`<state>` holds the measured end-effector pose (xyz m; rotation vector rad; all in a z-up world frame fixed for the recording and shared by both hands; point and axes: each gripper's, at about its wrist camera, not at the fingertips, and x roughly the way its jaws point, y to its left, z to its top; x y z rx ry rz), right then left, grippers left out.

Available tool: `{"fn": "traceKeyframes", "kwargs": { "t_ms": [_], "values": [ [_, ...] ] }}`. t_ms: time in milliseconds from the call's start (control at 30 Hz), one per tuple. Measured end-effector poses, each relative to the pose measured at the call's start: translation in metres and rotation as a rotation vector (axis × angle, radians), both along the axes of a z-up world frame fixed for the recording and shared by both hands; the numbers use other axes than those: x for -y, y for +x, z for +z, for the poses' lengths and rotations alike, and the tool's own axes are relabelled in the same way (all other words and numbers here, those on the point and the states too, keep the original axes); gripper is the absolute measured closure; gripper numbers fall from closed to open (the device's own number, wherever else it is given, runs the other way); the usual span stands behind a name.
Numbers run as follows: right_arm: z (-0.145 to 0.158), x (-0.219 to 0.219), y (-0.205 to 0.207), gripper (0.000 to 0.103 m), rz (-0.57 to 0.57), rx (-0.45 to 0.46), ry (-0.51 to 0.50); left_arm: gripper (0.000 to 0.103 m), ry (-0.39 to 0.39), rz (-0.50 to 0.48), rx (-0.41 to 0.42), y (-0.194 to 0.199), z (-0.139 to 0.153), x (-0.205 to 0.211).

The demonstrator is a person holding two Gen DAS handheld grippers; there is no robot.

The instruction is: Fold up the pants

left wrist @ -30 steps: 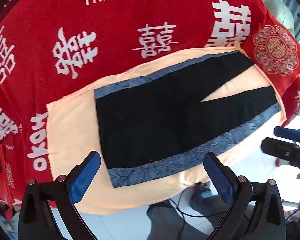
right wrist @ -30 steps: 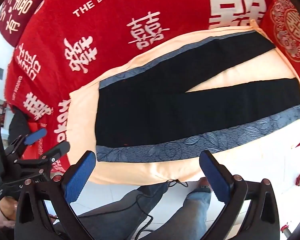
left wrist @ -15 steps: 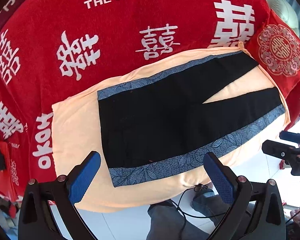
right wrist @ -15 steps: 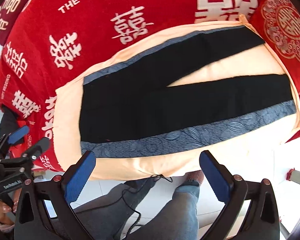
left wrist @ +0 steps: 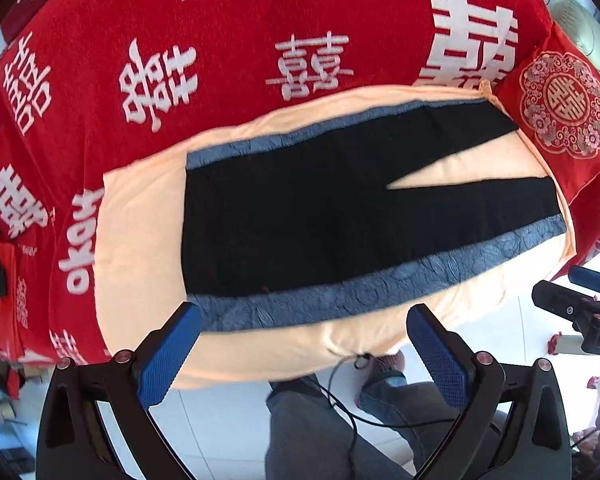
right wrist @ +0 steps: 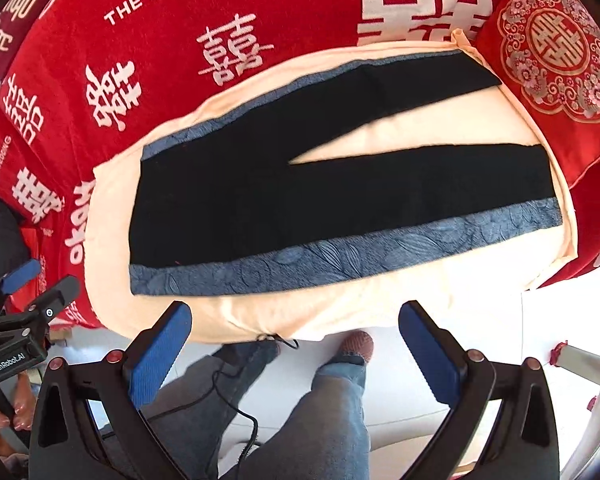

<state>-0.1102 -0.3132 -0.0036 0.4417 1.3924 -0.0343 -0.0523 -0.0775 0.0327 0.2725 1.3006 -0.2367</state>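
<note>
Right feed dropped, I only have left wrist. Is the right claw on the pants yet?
Observer: No. The right claw is open with nothing between its pads. It is short of the pants and faces the near edge of the peach sheet.
Operator: Where is my left claw from that side?
Observer: The left claw is at the far left of the right wrist view, beyond the waist end and off the sheet.
Operator: What's holding it?
Observer: A hand grips its handle in the bottom-left corner.
</note>
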Motion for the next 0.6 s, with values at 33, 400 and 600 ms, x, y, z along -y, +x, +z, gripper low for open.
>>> {"fn": "traceKeyframes", "kwargs": {
  "t_ms": [33, 400, 600],
  "values": [
    [-0.001, 0.003, -0.004, 0.000, 0.003, -0.007, 0.003, 0.000, 0.001, 0.008, -0.007, -0.006, -0.001, 0.002],
    [-0.019, 0.004, -0.023, 0.000, 0.015, -0.064, 0.060, 0.000, 0.064, 0.030, -0.026, -0.036, -0.006, 0.002],
    [-0.022, -0.010, -0.010, 0.000, 0.028, -0.073, 0.032, 0.000, 0.066, 0.019, -0.026, -0.022, -0.016, -0.009]
  ]
}}
